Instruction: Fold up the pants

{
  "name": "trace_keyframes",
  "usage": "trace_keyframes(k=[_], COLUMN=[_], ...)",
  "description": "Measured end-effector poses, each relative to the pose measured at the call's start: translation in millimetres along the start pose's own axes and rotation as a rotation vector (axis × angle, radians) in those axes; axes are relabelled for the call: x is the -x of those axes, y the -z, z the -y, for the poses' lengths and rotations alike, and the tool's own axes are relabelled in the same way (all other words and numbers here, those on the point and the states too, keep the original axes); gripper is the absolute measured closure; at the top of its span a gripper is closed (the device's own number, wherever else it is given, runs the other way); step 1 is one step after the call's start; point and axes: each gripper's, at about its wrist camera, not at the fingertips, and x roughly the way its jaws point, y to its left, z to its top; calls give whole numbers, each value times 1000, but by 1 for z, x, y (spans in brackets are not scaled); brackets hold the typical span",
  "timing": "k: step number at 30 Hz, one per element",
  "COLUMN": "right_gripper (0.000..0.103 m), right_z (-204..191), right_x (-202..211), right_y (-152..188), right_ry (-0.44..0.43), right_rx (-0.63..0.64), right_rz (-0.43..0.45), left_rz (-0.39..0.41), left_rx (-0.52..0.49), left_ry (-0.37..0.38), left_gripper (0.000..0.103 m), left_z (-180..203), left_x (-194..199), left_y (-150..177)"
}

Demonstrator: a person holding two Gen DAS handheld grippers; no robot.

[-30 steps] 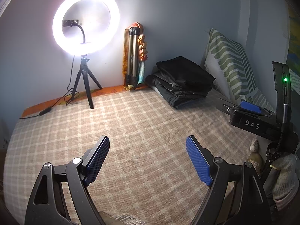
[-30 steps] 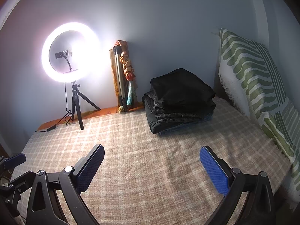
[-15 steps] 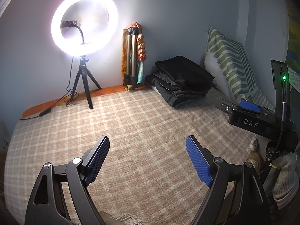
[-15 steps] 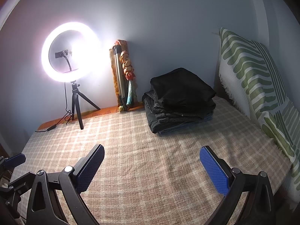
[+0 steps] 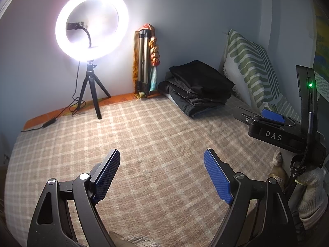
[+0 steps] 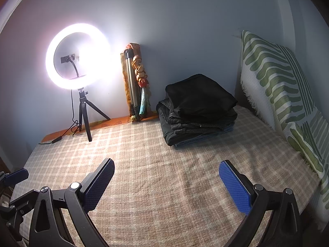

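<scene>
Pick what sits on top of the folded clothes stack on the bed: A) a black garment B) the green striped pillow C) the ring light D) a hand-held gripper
A: a black garment tops the clothes stack; the green striped pillow leans against the wall beside it.

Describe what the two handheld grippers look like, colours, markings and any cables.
Both the left gripper and the right gripper have black angular plastic arms with silver pivot screws and blue, finely dimpled pads on the fingers. In the left view, the right gripper's black body is lettered DAS, carries an upright black device with a green light, and has a dark cable.
</scene>
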Motion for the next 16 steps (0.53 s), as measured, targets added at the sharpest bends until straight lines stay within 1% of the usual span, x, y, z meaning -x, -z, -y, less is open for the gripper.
trace_keyframes(k=[16], right_gripper=[0], right_z=[-2], right_x=[0], right_y=[2], right_ry=[-3], right_rx=[-3], right_rz=[-2], left_rz=[3], left_rx=[5], left_ry=[0], left_gripper=[19], left_z=[0], left_x=[1], left_y=[4])
